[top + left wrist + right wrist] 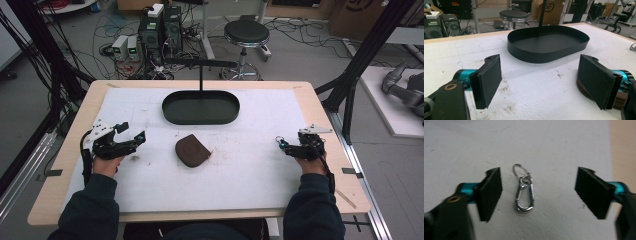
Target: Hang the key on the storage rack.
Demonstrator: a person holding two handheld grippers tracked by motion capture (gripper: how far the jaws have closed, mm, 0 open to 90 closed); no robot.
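A small silver carabiner with a ring on top lies flat on the white mat. It sits between the jaws of my right gripper, nearer the left pad, and neither pad touches it. In the high view my right gripper rests open near the mat's right edge. My left gripper stands open at the left side, with nothing between its jaws. A brown rounded pouch lies at the mat's middle, and part of the pouch peeks out behind one left pad.
A black oval tray with an upright post stands at the back centre; its wall is beyond my left jaws. The wooden table edge runs close to my right hand. A stool and computer cases stand on the floor behind.
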